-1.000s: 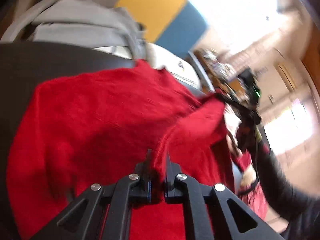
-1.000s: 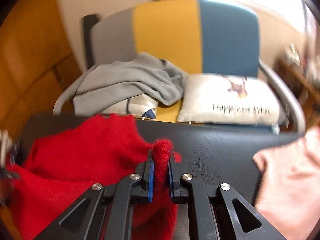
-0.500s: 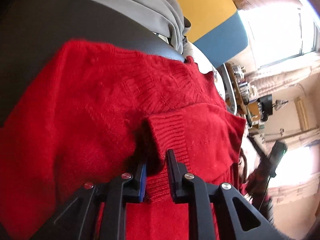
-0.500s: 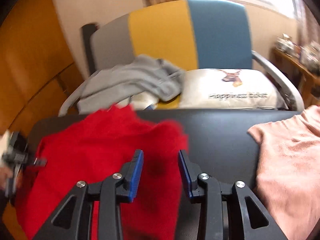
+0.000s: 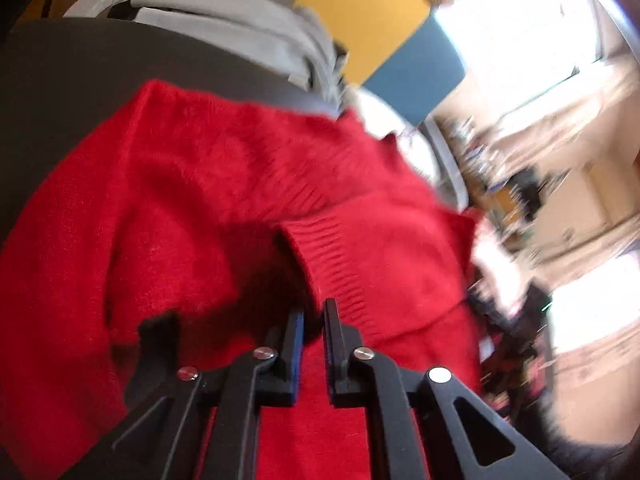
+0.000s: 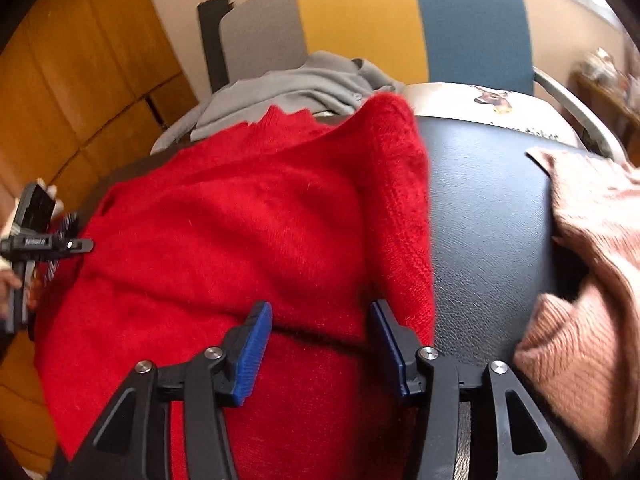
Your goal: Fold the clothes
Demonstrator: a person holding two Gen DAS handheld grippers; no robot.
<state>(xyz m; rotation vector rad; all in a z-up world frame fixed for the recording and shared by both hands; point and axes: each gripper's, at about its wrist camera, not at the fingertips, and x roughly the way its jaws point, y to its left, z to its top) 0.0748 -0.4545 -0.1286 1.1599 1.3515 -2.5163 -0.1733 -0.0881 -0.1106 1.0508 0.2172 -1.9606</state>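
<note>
Red sweater (image 6: 240,232) on dark surface (image 6: 488,220), sleeves laid inward.
Right tool (image 6: 320,336) spread wide above the near hem, gripping nothing. Left tool (image 5: 313,326) narrowly parted, ribbed cuff (image 5: 340,264) just ahead, apparently free of it; sleeve rests across the body.

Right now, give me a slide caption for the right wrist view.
Open right gripper poised over a red sweater on the black table, pink knit alongside.

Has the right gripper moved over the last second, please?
Yes. The right gripper let go of the red sweater, opened wide, and the striped chair now sits higher and nearer in its view.
</note>
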